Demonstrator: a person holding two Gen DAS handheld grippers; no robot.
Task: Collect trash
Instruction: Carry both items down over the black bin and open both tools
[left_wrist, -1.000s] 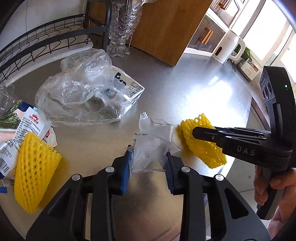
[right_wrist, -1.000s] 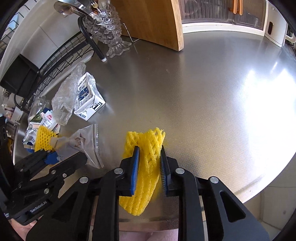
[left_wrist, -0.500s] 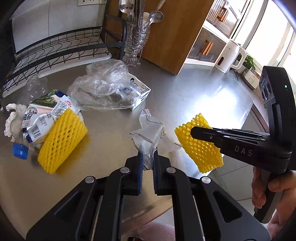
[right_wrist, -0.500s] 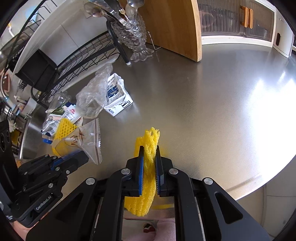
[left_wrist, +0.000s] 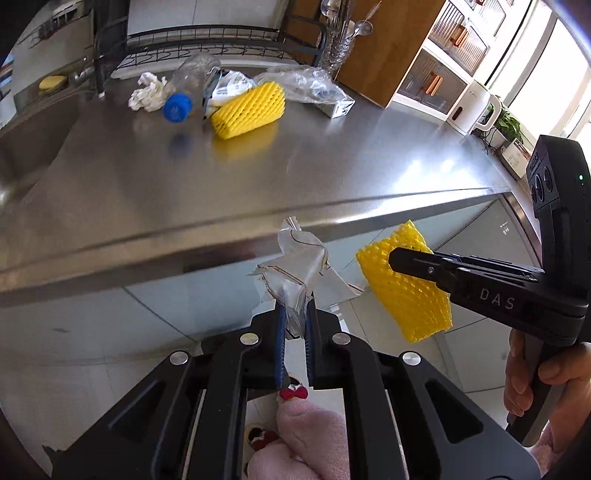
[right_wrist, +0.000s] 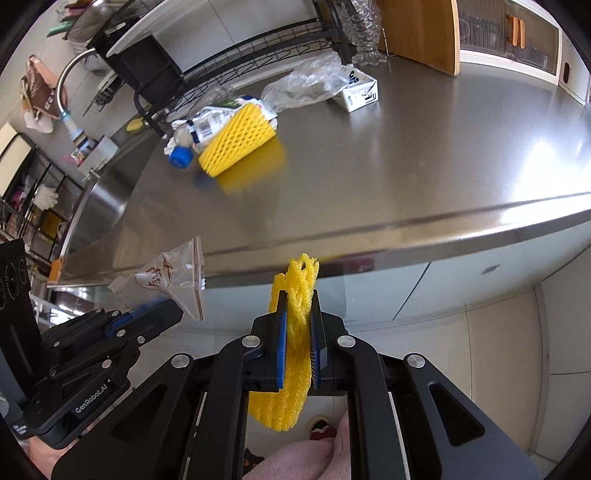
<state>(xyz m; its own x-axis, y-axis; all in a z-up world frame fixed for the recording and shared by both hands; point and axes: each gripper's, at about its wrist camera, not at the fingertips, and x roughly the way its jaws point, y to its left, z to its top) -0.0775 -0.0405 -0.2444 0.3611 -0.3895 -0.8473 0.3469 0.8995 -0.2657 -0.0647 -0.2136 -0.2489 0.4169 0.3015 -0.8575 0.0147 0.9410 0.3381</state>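
Crinkled clear plastic wrapper (left_wrist: 295, 269) and yellow foam netting (right_wrist: 295, 354) pinched in tongs

Both claws are held off the table (left_wrist: 332, 155), out past its front edge, over open floor. The left claw (left_wrist: 294, 321) is filled by a clear bag (left_wrist: 295, 258) and the right claw (right_wrist: 298, 332) by a yellow net (right_wrist: 291, 369); the two are kept near each other but apart. The near and right parts of the table are left bare, so free passage is given there. The far left is blocked by a cluster: a second net (left_wrist: 248, 110), a bottle (left_wrist: 184, 90), tissue (left_wrist: 147, 91), a plastic bag (left_wrist: 306, 85) and a carton (right_wrist: 360, 94). Behind these, a wire rack (left_wrist: 221, 40) and a glass holder (right_wrist: 364, 29) are set along the wall.
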